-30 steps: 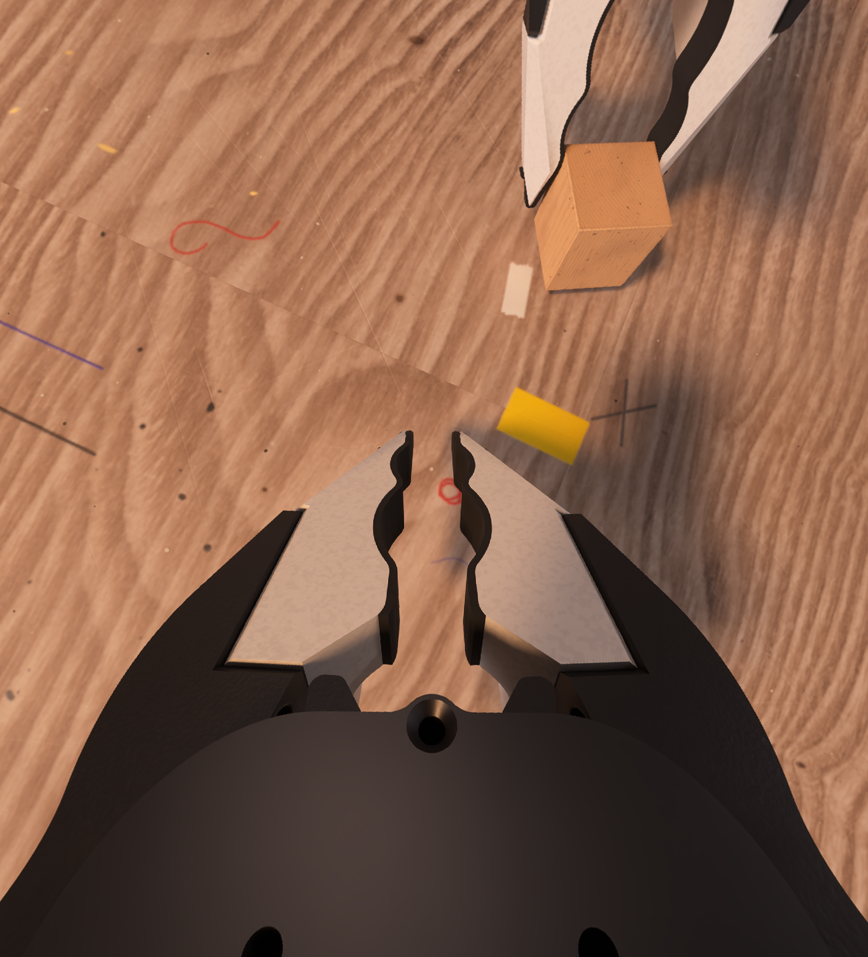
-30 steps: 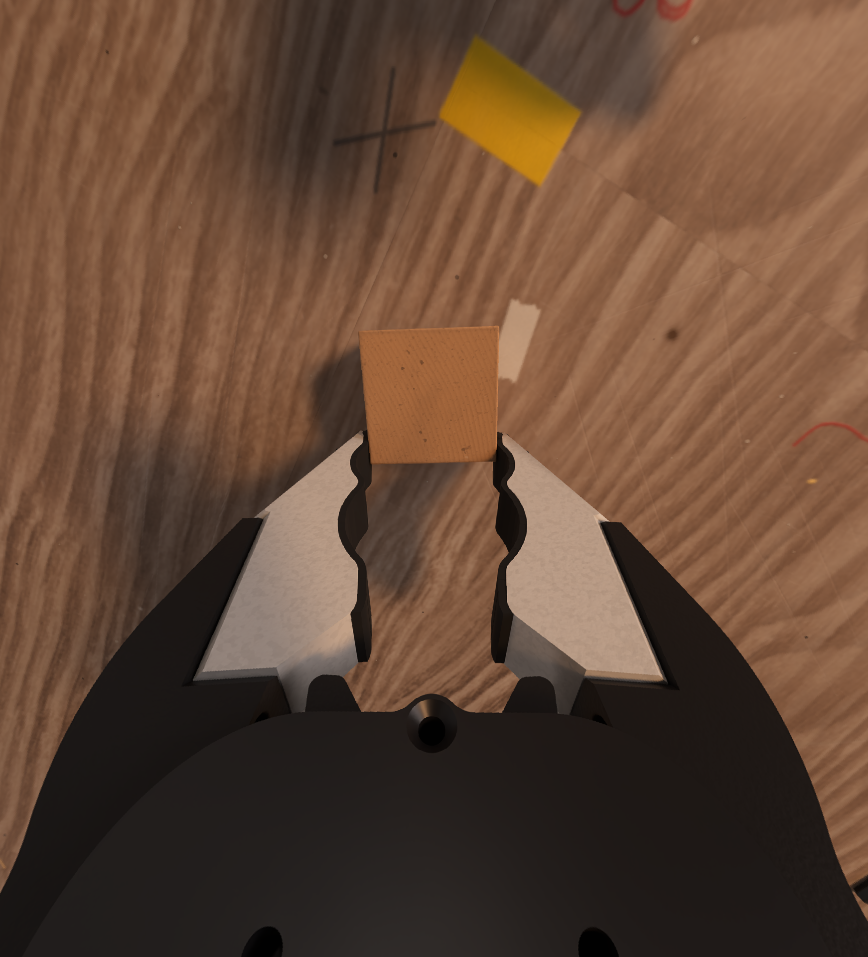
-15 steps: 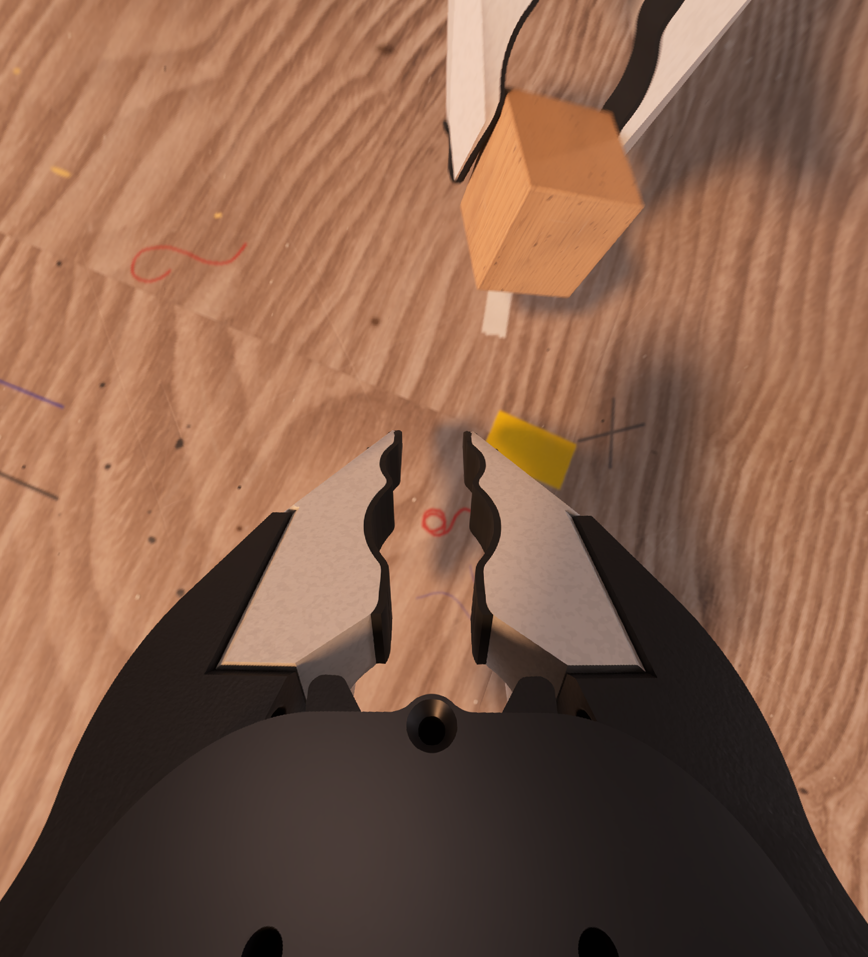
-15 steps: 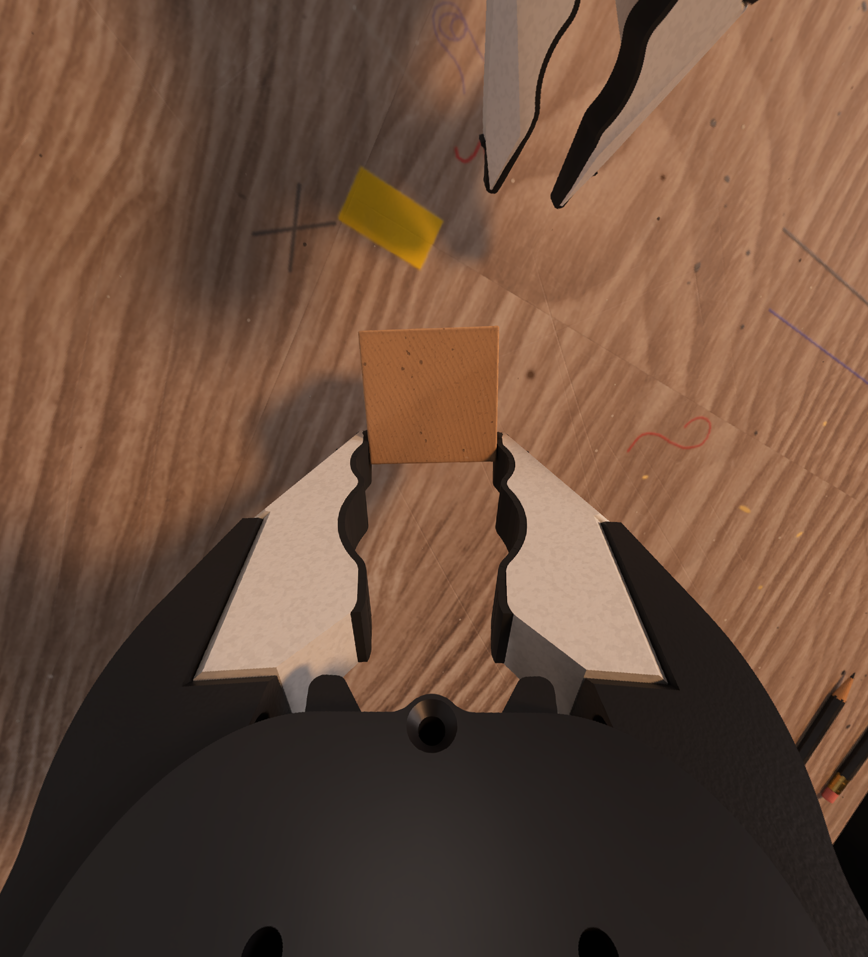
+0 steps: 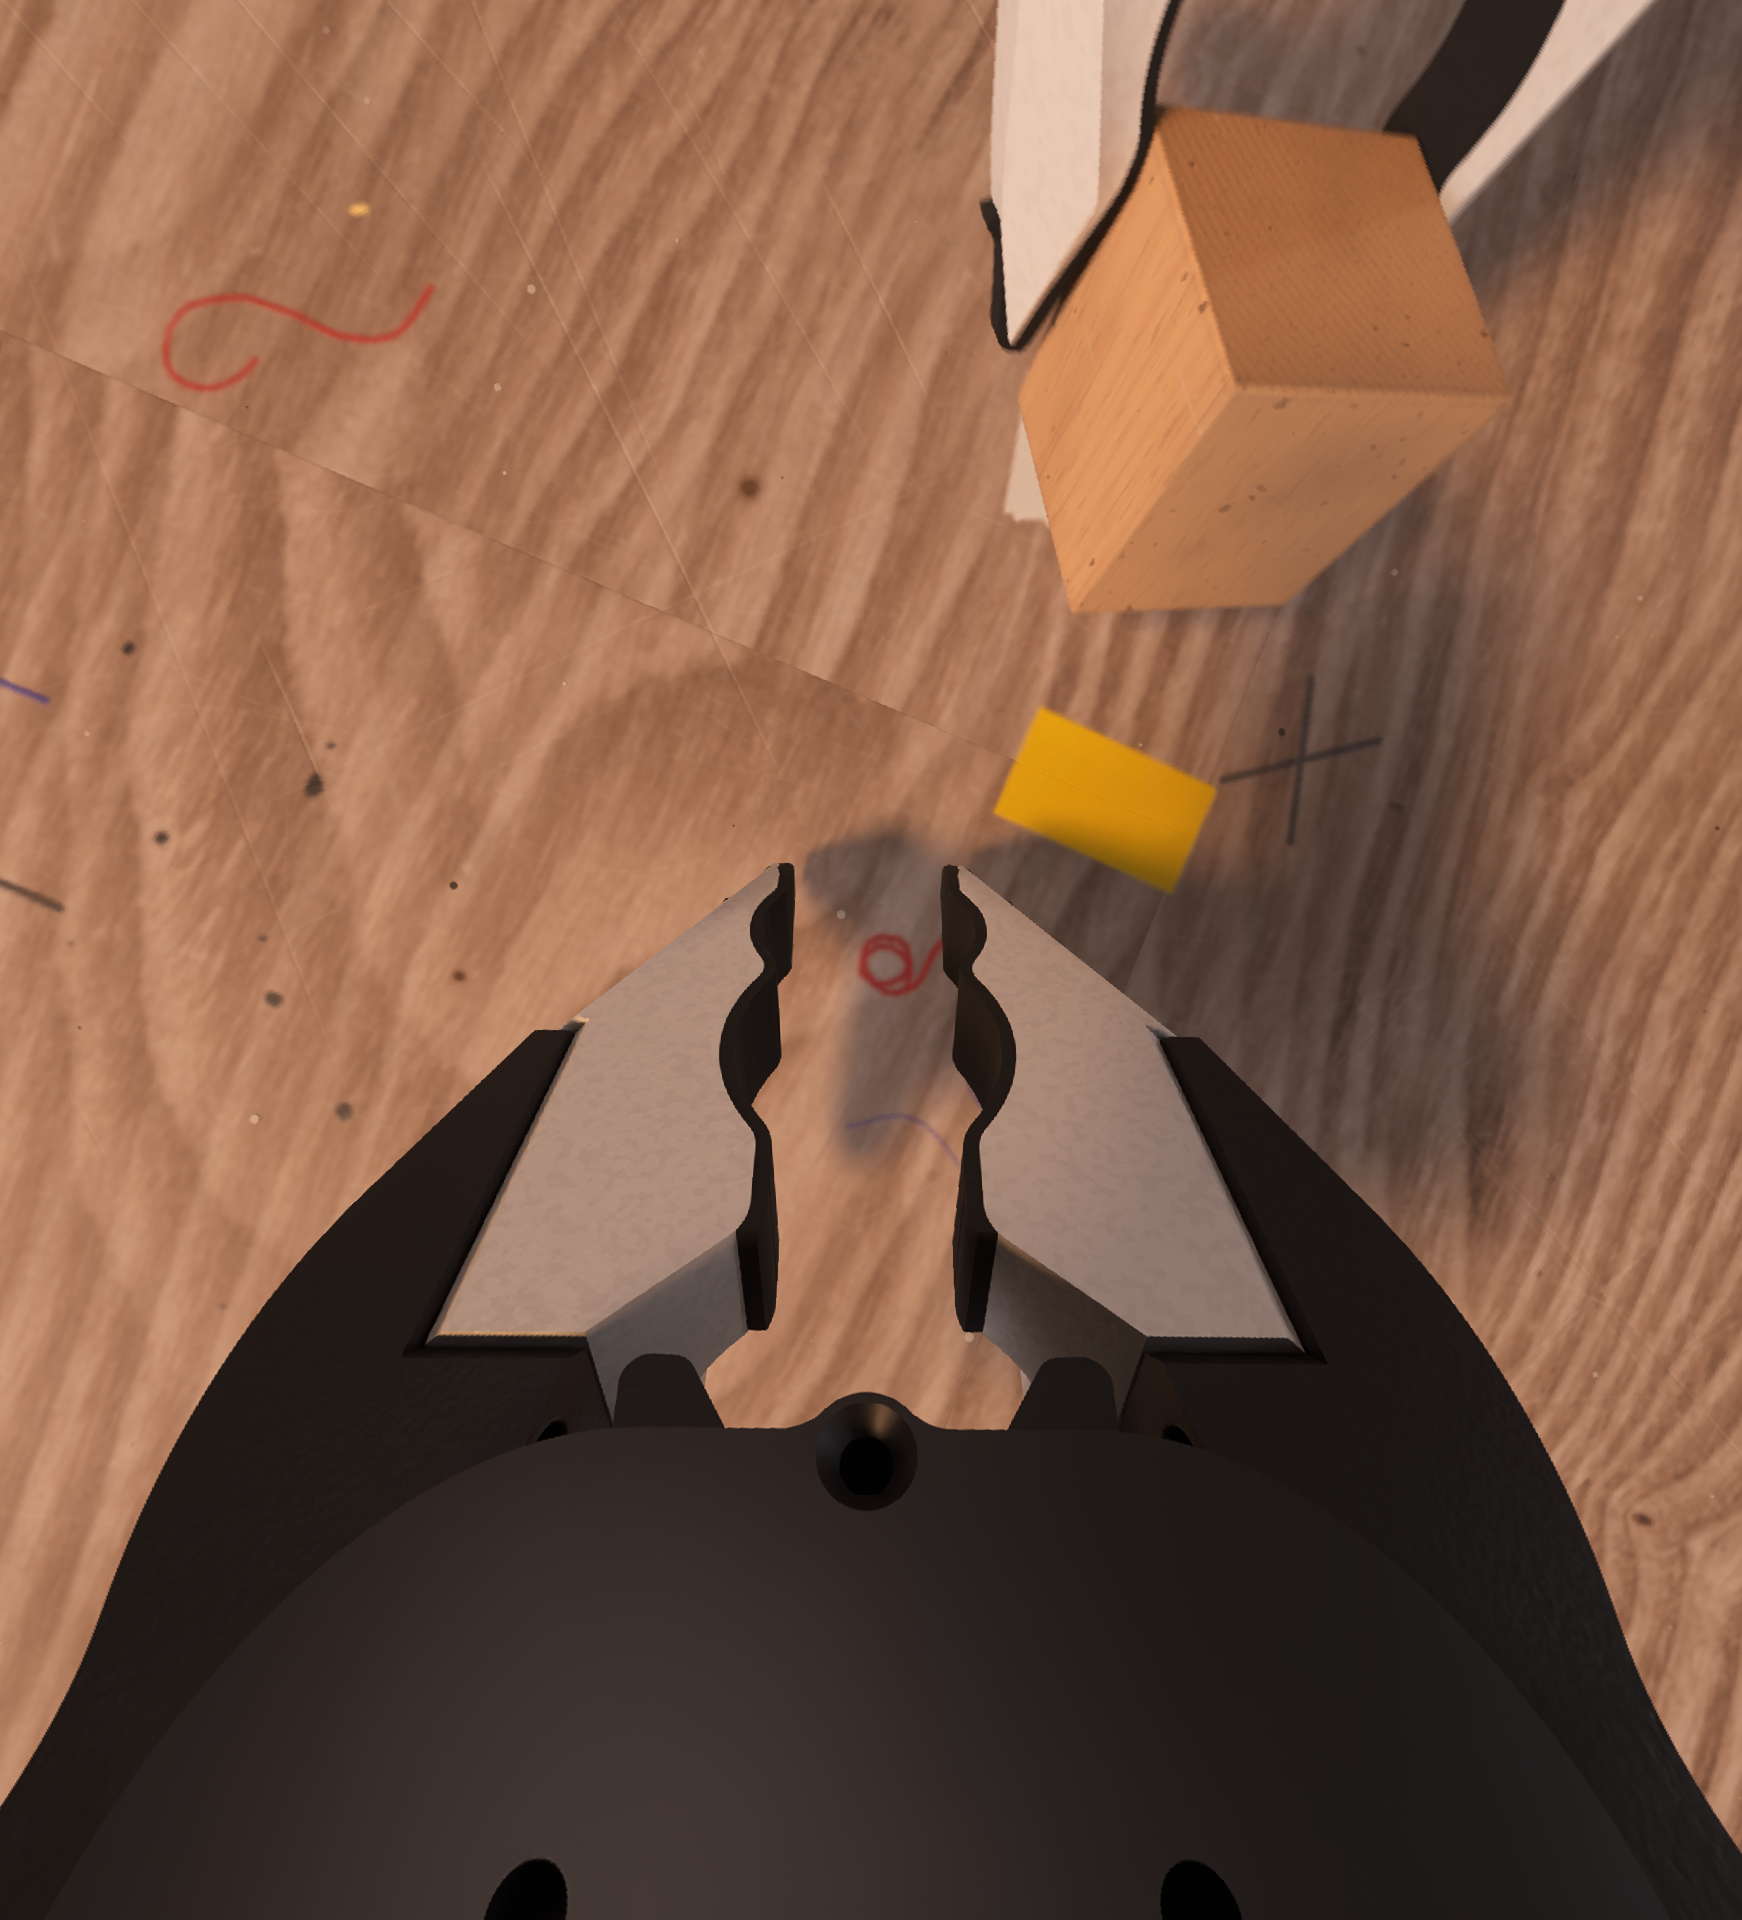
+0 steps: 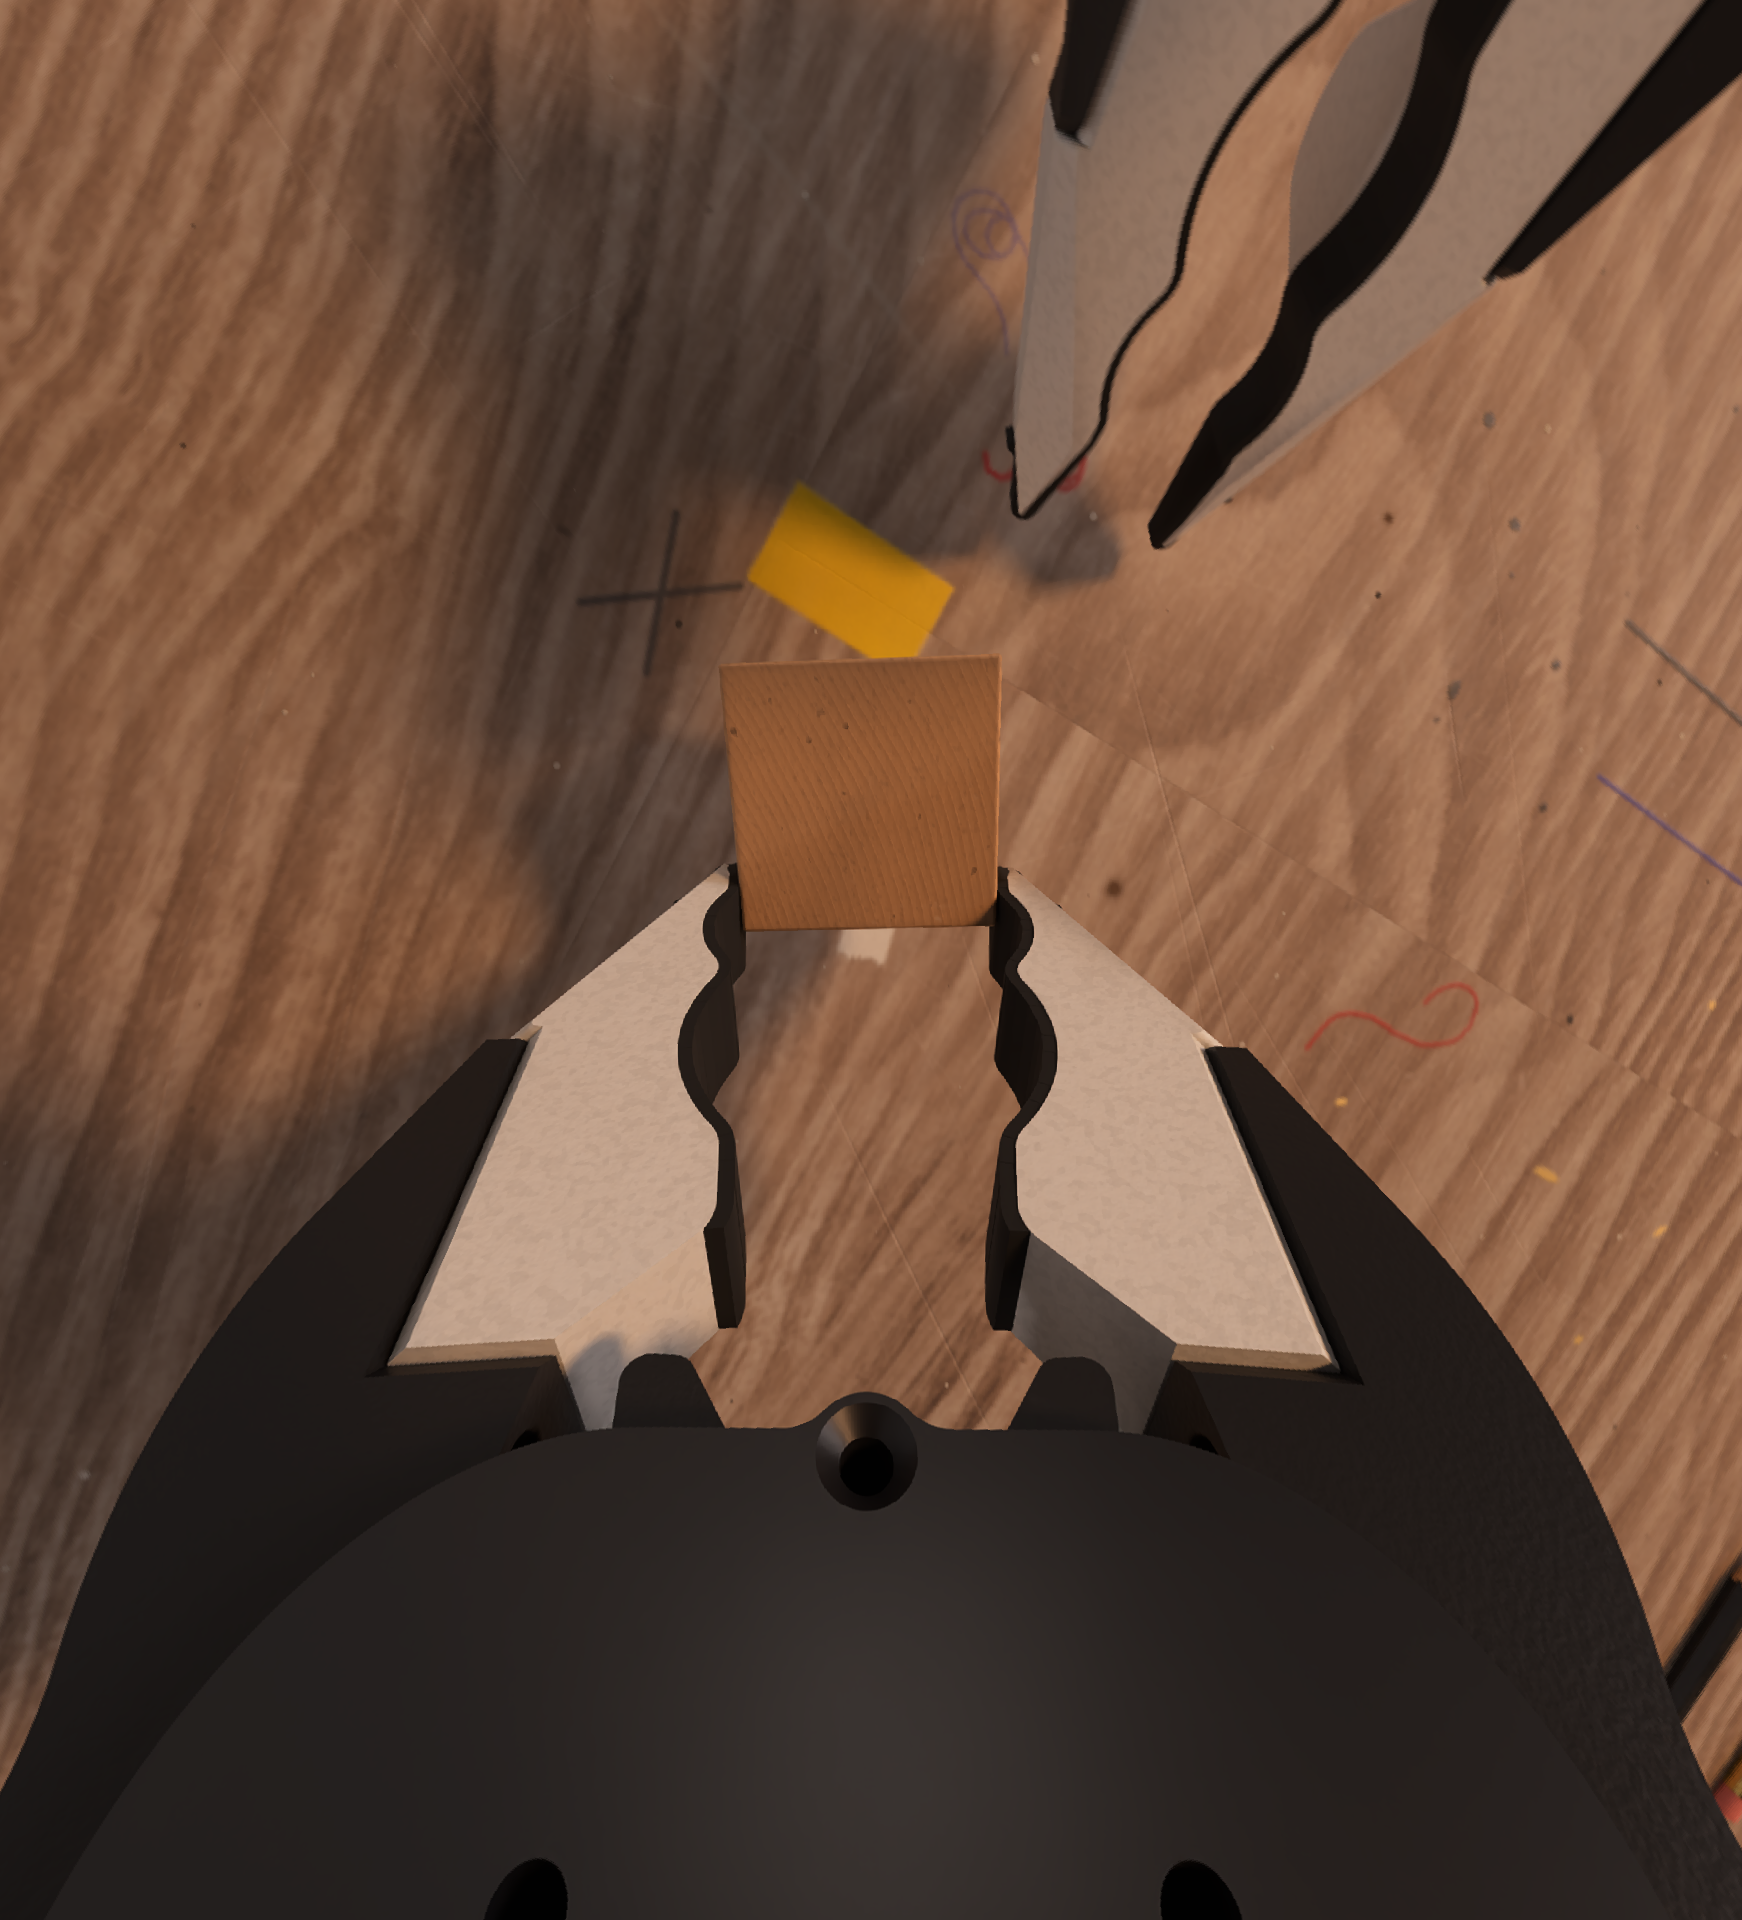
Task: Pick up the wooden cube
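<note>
The wooden cube [image 6: 862,790] is a light orange-brown block pinched between the tips of my right gripper [image 6: 867,894], which is shut on it. It hangs in the air above the wooden table [image 6: 223,727]. In the left wrist view the cube [image 5: 1251,364] shows at the upper right, tilted, with the right gripper's pale fingers [image 5: 1054,156] on either side of it. My left gripper [image 5: 867,878] is empty with its jaws a little apart, over a red scribble on the table. It also shows in the right wrist view [image 6: 1090,525], at the upper right beyond the cube.
A small yellow block [image 5: 1106,798] lies on the table between the two grippers, next to a drawn black cross [image 5: 1298,758]. A strip of white tape [image 6: 867,943] lies under the cube. Pencils [image 6: 1719,1631] lie at the right edge.
My right gripper has risen with the cube, which has left the table and tilted. My left gripper's jaws have opened a little wider, and the two grippers have come closer together.
</note>
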You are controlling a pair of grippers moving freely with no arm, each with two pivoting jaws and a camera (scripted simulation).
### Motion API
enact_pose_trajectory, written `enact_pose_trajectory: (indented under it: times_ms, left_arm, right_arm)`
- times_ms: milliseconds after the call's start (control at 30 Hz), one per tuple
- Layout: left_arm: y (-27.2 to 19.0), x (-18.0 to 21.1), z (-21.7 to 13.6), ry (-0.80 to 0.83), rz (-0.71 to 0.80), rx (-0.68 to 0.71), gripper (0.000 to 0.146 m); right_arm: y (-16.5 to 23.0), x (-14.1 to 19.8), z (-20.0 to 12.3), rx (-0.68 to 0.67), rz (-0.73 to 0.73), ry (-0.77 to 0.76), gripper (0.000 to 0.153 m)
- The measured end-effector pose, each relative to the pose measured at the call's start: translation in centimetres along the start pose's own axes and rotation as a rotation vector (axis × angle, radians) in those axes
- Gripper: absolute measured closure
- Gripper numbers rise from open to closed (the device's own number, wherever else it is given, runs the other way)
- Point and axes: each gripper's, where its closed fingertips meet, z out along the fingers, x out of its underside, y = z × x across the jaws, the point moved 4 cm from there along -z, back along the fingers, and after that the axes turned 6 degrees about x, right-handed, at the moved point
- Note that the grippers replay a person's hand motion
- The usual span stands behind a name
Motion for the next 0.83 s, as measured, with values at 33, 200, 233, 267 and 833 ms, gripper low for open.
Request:
enact_pose_trajectory:
  times_ms: [33,200,233,267,833]
  left_arm:
    - [0.0,0.0,0.0,0.000,-0.001,-0.003,0.119]
    - [0.3,0.0,0.0,0.005,-0.006,-0.018,0.119]
    - [0.3,0.0,0.0,0.004,-0.007,-0.019,0.119]
    - [0.3,0.1,0.0,0.005,-0.006,-0.020,0.119]
    - [0.5,-0.2,0.2,0.012,-0.002,-0.033,0.118]
  right_arm:
    - [0.1,-0.2,0.2,-0.001,-0.004,-0.004,0.106]
    - [0.4,-1.3,0.8,-0.005,-0.003,-0.049,0.106]
    - [0.4,-1.5,0.8,-0.003,-0.001,-0.059,0.106]
    - [0.4,-1.7,0.9,0.001,0.001,-0.069,0.106]
    - [0.3,-2.9,2.8,0.081,-0.024,-0.108,0.106]
